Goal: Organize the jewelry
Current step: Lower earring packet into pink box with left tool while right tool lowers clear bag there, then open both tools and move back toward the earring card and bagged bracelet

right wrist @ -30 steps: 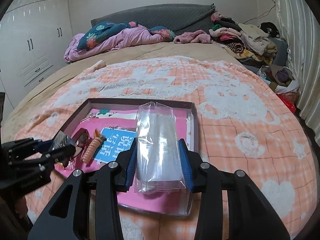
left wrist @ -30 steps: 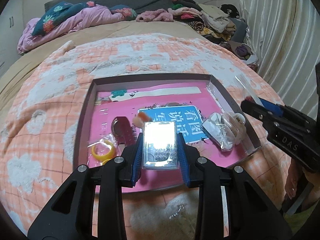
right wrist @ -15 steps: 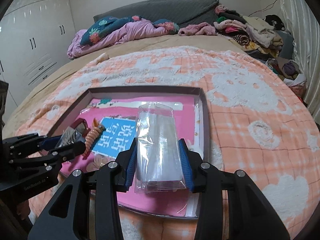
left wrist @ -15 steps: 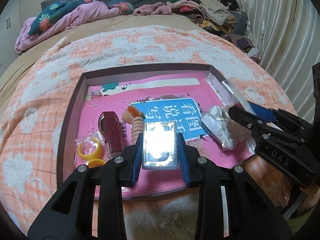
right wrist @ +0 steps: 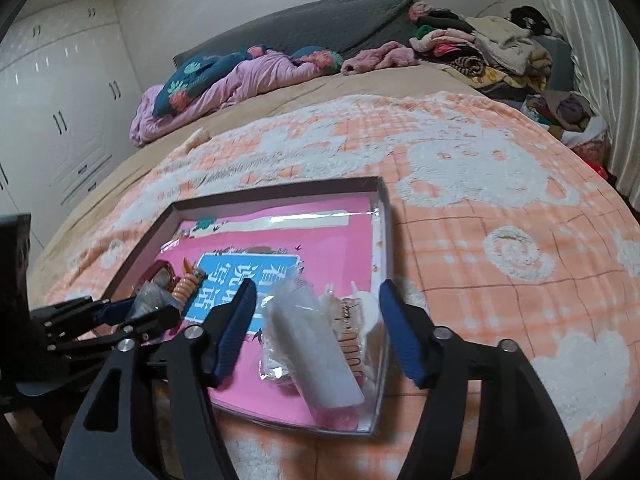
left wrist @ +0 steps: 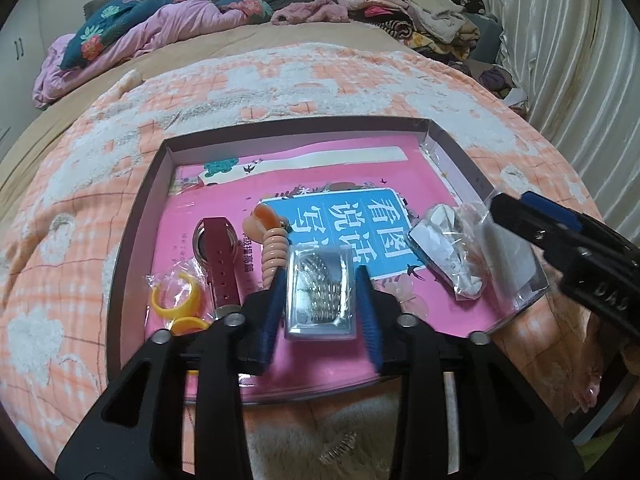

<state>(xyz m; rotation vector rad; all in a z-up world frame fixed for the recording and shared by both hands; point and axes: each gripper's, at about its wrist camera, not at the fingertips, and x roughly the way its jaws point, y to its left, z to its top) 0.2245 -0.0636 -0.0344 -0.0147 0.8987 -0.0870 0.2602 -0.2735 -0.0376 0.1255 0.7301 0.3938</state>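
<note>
Having just opened, both hand-held grippers [left wrist: 322,292] [right wrist: 318,320] released their packets [left wrist: 321,296] [right wrist: 312,356] into tray [left wrist: 132,240]

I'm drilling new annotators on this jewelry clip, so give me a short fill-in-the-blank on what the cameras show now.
1. The shallow tray rests on a ____ blanket.
2. The watch has a dark ____ strap.
3. The bagged ring left of the watch is ____.
4. The left gripper jaws straddle a small ____ case of chain.

Missing words: orange; red; yellow; clear
</note>
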